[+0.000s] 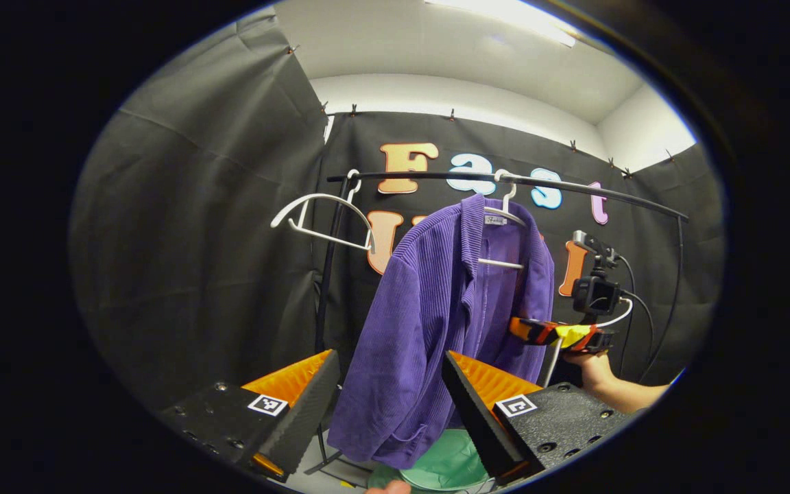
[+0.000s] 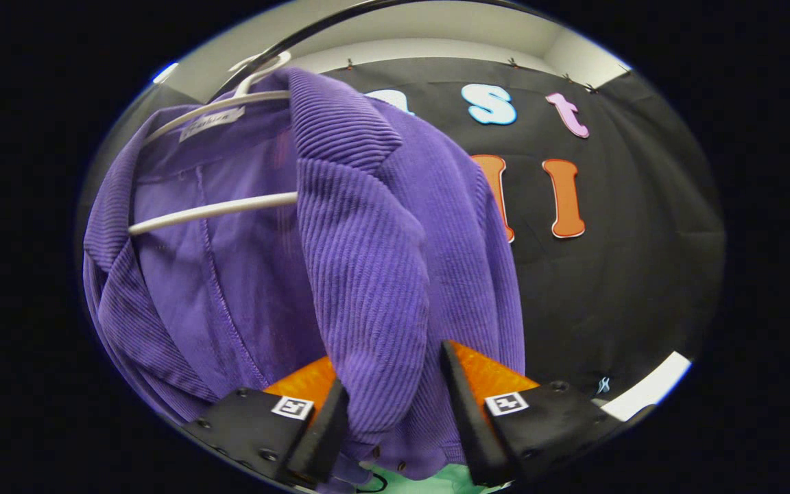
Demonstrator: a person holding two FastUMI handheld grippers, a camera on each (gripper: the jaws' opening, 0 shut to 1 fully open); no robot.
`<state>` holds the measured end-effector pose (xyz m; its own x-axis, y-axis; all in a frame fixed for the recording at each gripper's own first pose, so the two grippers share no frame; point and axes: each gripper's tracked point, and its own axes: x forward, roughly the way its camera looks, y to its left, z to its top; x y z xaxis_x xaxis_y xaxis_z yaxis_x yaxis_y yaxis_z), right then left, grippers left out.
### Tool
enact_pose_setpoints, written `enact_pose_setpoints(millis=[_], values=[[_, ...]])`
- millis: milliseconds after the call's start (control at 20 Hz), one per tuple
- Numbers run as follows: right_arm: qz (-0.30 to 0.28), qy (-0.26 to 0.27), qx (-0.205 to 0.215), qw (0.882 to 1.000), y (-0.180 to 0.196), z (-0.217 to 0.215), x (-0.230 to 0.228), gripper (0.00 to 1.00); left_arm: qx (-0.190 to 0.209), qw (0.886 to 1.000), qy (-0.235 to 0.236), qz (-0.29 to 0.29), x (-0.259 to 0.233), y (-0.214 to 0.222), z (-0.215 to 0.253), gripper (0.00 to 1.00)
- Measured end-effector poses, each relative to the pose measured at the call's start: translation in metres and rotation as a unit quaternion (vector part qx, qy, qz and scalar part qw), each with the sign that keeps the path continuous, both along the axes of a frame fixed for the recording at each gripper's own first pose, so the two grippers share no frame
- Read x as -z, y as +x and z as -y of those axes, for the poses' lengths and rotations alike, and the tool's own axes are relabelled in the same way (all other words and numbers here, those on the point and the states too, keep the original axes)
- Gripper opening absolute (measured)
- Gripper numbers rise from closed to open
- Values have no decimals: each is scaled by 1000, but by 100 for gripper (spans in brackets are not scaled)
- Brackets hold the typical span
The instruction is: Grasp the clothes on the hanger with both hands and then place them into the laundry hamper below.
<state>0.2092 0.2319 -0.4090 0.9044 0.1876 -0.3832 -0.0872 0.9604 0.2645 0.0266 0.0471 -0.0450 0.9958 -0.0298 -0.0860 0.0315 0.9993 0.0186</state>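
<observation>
Right gripper view: my right tool (image 2: 395, 405) straddles the jacket (image 2: 367, 274) front edge at centre frame, fingers wide, not pinching. Left tool (image 1: 391, 405) gapes, short of it. Next, I close both.

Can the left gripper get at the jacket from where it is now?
Probably yes. The left gripper has open jaws facing the jacket, which hangs free on its hanger with nothing between. It hasn't closed on cloth yet.
</observation>
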Motion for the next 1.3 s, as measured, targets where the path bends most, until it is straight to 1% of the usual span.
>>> enact_pose_setpoints(millis=[50,150,200,250,300,350,400,450,500,550,600,650,700,750,850,900,950,1050,1100,1150,1250,1300], values=[[5,-1,7,1000,-5,15,-6,49,7,1000,2,-5,4,6,2,92],[32,-8,4,999,-11,37,-27,16,18,1000,2,-9,9,19,13,92],[51,-21,1,998,-16,48,-41,11,24,1000,-4,-6,9,24,27,95],[73,-39,-2,997,-20,59,-55,16,28,1000,-10,0,10,30,40,95],[94,-53,-6,994,-23,69,-69,16,27,1000,-15,6,11,36,55,95],[113,-58,-15,992,-24,76,-84,11,19,1000,-22,12,12,43,66,95],[123,-59,-29,990,-25,85,-95,15,8,999,-30,15,14,52,79,95],[130,-52,-43,989,-24,89,-103,11,1,999,-42,18,18,60,94,92],[139,-41,-61,988,-23,92,-112,6,-3,998,-52,23,21,69,111,92],[147,-34,-72,986,-22,97,-119,11,-11,998,-57,29,23,78,122,92],[153,-24,-85,984,-22,104,-123,10,-29,997,-54,37,23,87,128,92],[156,-13,-99,983,-24,108,-126,10,-55,996,-49,49,22,98,128,95],[159,-1,-113,981,-23,106,-126,6,-85,993,-43,65,19,108,125,91],[163,12,-130,978,-25,106,-129,11,-111,990,-37,82,16,119,122,92],[170,26,-159,972,-30,102,-132,10,-140,986,-19,92,21,143,122,99],[172,31,-171,970,-35,107,-134,6,-158,983,-5,92,26,150,118,92],[172,38,-181,967,-39,106,-137,11,-180,979,11,96,28,154,111,95],[176,52,-192,964,-44,108,-140,11,-222,968,43,106,26,158,92,91],[179,55,-192,963,-43,110,-141,11,-233,964,54,112,23,160,86,95],[181,56,-191,963,-42,112,-141,11,-242,962,66,113,23,162,79,92],[182,64,-191,963,-43,111,-143,11,-253,957,92,104,23,159,67,91],[183,66,-190,962,-45,110,-143,11,-250,958,98,103,21,156,64,88]])
